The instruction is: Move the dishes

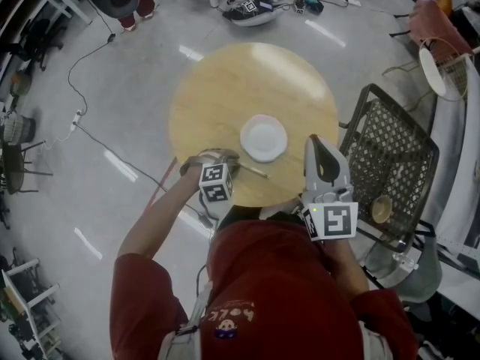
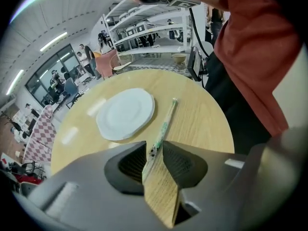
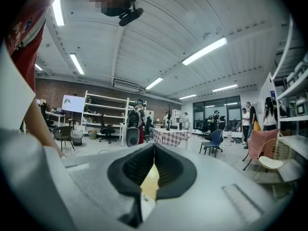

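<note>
A person stands at a round wooden table with a hand-held gripper in each hand. The left gripper points steeply down at the tabletop. Its two dark jaws are drawn close and appear to pinch the near end of a pair of chopsticks in a paper sleeve with green print. The chopsticks lie flat on the wood and run straight away from the jaws. Just beyond the jaws and slightly to their left sits a white plate, empty, close beside the chopsticks and not touching the gripper. The right gripper is held level at the table's near edge, to the right of the plate and apart from it. Its jaws are pressed together with nothing between them, and it looks out across a large room with shelves, chairs and people in the distance. Further to the right gripper's right stands a dark mesh chair, and a small pale bowl rests low in it. The task seems to be at an early stage: the plate is on the table untouched, and the chopsticks are gripped but not lifted. Both are left to be carried off. Whether the bowl belongs to the job cannot be told.
</note>
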`<control>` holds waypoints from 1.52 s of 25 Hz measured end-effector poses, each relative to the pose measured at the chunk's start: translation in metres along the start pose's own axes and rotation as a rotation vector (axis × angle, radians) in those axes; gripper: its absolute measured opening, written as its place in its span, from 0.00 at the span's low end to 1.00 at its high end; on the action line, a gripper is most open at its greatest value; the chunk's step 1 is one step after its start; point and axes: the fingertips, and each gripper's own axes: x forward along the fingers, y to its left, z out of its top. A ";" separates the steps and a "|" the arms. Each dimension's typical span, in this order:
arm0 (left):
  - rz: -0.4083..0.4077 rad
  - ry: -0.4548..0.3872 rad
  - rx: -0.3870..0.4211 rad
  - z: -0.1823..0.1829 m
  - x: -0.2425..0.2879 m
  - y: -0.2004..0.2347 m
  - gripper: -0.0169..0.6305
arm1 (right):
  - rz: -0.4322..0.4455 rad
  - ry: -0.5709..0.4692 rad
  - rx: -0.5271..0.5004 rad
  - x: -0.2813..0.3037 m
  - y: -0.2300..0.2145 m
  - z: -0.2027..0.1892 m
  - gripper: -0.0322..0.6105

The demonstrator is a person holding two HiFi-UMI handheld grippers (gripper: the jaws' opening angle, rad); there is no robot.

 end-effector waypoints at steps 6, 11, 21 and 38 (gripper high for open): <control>-0.117 0.038 0.000 0.000 0.002 -0.005 0.17 | -0.010 -0.006 0.000 0.000 -0.005 0.003 0.05; -0.189 0.061 -0.016 0.002 0.003 -0.005 0.17 | -0.017 0.000 0.006 -0.001 -0.008 0.000 0.05; -0.274 0.090 0.029 0.001 0.004 -0.005 0.17 | -0.009 0.001 0.016 0.005 -0.003 -0.002 0.05; -0.240 0.105 0.080 0.004 0.006 -0.007 0.07 | -0.007 0.008 0.026 0.005 -0.006 -0.007 0.05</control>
